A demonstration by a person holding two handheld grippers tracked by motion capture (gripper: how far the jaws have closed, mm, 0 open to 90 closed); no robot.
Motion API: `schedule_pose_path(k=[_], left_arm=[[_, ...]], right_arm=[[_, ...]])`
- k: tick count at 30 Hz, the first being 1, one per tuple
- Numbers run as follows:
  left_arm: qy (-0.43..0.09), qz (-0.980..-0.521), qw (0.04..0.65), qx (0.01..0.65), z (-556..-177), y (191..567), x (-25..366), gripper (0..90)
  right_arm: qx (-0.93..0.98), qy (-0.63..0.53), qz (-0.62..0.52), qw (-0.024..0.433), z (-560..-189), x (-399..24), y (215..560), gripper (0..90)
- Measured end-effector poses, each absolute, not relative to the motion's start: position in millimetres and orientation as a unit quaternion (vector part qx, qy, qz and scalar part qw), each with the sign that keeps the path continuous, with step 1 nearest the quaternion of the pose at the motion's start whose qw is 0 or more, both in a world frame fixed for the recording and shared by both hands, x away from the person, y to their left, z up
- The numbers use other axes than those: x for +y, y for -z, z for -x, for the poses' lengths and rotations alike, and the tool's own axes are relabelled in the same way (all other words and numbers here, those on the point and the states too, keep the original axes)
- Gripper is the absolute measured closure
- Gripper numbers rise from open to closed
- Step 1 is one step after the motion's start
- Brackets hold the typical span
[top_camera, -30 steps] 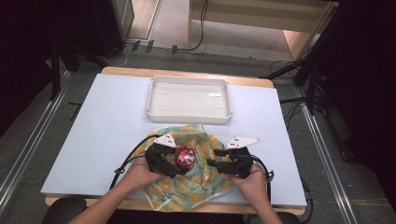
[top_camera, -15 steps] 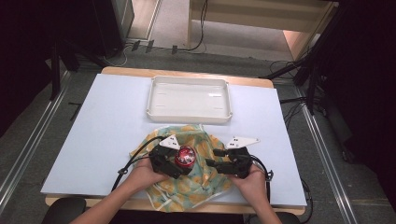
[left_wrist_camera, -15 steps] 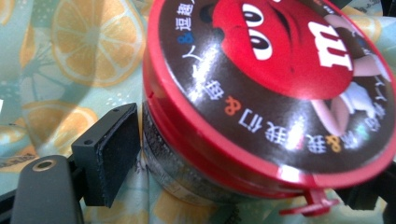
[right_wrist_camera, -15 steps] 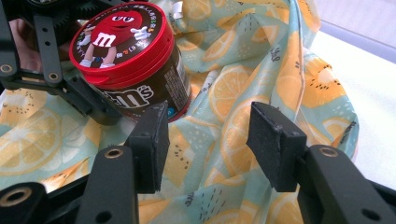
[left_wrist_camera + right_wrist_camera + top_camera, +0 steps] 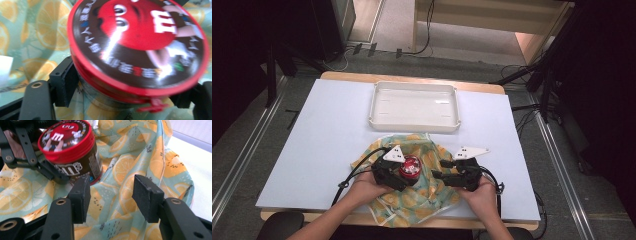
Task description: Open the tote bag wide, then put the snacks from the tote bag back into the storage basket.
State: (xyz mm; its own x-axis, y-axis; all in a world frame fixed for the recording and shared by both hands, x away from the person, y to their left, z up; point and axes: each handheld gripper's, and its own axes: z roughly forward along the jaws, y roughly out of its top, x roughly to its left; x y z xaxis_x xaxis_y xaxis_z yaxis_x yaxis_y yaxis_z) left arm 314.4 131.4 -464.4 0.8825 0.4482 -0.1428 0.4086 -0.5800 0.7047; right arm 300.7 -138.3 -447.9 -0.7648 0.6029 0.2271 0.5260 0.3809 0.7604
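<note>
Nearby, white tray [image 5: 414,106] lies beyond cloth [image 5: 432,200].

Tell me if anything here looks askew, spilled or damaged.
Nothing looks spilled or damaged. The red-lidded candy jar tilts on the crumpled lemon-print cloth, with the left tool closing around it. The cloth lies bunched, not flat. The right tool stands open above the cloth. The white tray sits square behind.

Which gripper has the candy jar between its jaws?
The left gripper: its jaws, just closing, bracket the red-lidded candy jar on the lemon-print cloth. The right gripper stands open beside it over cloth.
</note>
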Motion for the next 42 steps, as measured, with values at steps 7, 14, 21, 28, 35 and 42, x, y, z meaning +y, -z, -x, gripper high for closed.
schedule_pose_path(k=[7, 14, 21, 28, 35, 42], left_arm=[[-0.029, -0.887, 0.392, 0.241, -314.4, 461.6, 133.4, 25.9], [-0.025, -0.878, 0.400, 0.262, -316.2, 453.2, 138.6, 26.0], [-0.013, -0.879, 0.392, 0.272, -317.0, 445.5, 140.8, 26.0], [-0.007, -0.881, 0.387, 0.273, -314.9, 438.0, 142.0, 25.9], [-0.006, -0.879, 0.394, 0.268, -310.8, 428.0, 142.2, 25.8], [0.000, -0.870, 0.405, 0.281, -312.5, 420.1, 146.8, 25.8]], right_arm=[[0.831, -0.440, -0.338, 0.040, -300.4, -137.5, 448.4, 49.3], [0.831, -0.441, -0.337, 0.040, -300.3, -136.7, 448.9, 49.4], [0.832, -0.439, -0.338, 0.037, -298.6, -136.9, 448.4, 49.5], [0.832, -0.441, -0.336, 0.037, -298.7, -136.2, 448.5, 49.4], [0.832, -0.441, -0.335, 0.038, -298.6, -135.8, 448.8, 49.4], [0.833, -0.441, -0.334, 0.033, -298.7, -134.7, 449.1, 51.1]])
